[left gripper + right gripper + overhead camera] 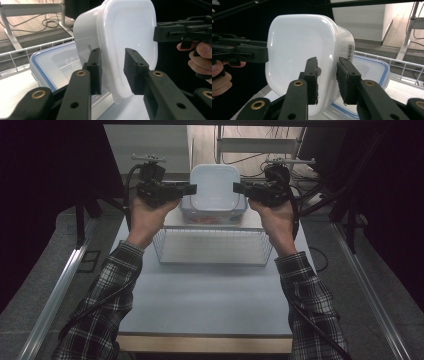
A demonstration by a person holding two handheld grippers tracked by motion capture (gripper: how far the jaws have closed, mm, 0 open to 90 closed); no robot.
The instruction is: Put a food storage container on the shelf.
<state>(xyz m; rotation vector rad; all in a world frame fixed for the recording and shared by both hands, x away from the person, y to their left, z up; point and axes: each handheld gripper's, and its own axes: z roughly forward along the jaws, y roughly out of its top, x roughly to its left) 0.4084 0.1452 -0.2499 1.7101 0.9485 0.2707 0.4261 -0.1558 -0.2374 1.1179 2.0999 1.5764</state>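
Left gripper (pixel 189 189): jaws spread, straddling the left rim of the white lidded tub (pixel 215 187), pads apparently off it.
Tub: upright between both grippers, tilted on its edge atop the blue-rimmed container (pixel 214 215) beyond the wire basket (pixel 214 246).
Right gripper (pixel 239 187): jaws likewise parted around the right rim.
Risk: with neither grip pressing, the tub could topple or slide off the slick lid below.

Wire basket (pixel 215 247) on pale table (pixel 205 305), cables on floor (pixel 51 22), metal rail (pixel 55 295)
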